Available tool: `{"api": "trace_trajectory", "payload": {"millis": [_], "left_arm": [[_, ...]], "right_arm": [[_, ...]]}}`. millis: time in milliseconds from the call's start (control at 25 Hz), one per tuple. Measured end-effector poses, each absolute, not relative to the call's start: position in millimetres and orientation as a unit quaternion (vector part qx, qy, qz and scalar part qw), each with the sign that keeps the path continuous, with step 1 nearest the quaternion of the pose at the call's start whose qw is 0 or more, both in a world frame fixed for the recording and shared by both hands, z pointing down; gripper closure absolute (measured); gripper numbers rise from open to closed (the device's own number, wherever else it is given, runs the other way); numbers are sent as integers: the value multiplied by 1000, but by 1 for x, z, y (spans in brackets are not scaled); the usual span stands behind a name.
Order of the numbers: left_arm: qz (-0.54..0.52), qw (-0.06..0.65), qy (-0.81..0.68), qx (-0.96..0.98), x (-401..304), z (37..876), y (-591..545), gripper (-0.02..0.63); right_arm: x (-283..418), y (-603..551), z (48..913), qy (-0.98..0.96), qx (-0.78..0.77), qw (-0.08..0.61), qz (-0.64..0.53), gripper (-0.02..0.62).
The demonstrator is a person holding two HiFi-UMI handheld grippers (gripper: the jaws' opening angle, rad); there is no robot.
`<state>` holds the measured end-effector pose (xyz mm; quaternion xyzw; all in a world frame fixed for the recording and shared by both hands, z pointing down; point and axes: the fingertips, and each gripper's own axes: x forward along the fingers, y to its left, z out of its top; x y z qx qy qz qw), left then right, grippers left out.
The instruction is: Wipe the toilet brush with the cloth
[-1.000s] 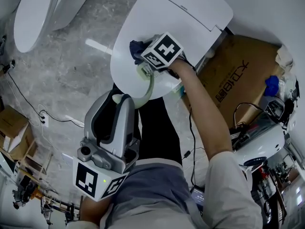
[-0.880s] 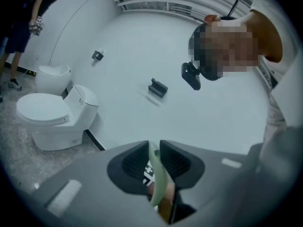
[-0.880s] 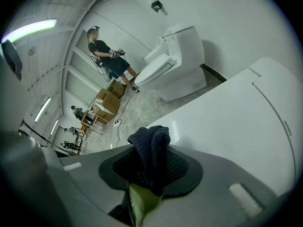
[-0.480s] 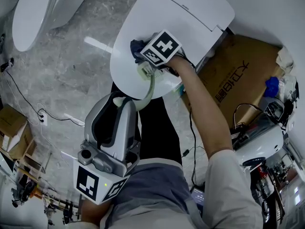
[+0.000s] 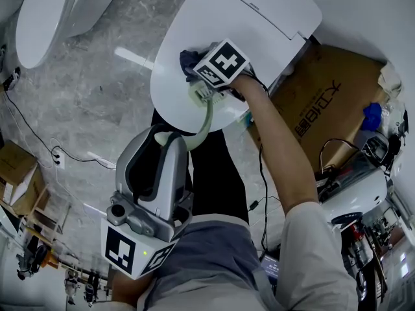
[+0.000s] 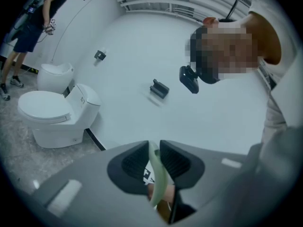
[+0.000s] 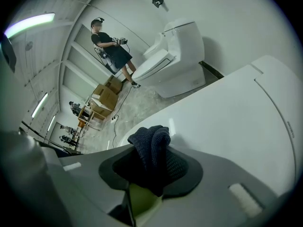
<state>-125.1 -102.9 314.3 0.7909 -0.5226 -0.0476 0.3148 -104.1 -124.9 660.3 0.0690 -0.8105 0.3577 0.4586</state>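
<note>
While the toilet brush (image 5: 206, 118) is clamped in the left claw (image 6: 154, 151), the cloth (image 7: 150, 146) is pinched in the right claw (image 7: 152, 168) above the toilet lid (image 5: 259, 24).

Floor: grey marbled stone (image 5: 97, 89), glossy, with one bright streak of reflected light (image 5: 135, 62).
Walls: plain white (image 6: 142, 41); a small dark fitting (image 6: 159, 89) is mounted on one.
Fixtures: a white toilet with its lid closed (image 5: 259, 18); a second toilet (image 5: 45, 18) well apart from it; a third (image 6: 52, 112) at the floor's edge against the wall.
Printed cardboard box (image 5: 324, 102) beside the first toilet.
Black cable (image 5: 32, 135) across the floor to a socket block (image 5: 59, 162).
Strip light (image 7: 29, 24) overhead.
Stacked cartons (image 7: 105, 97) at the far end (contents not visible).
</note>
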Motion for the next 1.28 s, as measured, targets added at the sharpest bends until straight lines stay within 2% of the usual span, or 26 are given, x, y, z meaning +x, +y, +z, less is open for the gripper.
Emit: {"api": "trace_trajectory", "payload": {"millis": [800, 1280], "left_arm": [[-41, 308, -531, 788, -127, 316, -104, 606], [-39, 305, -535, 787, -123, 316, -107, 606]], "right_arm": [[-102, -131, 665, -831, 78, 456, 310, 468], [-75, -148, 672, -811, 147, 458, 333, 468]]}}
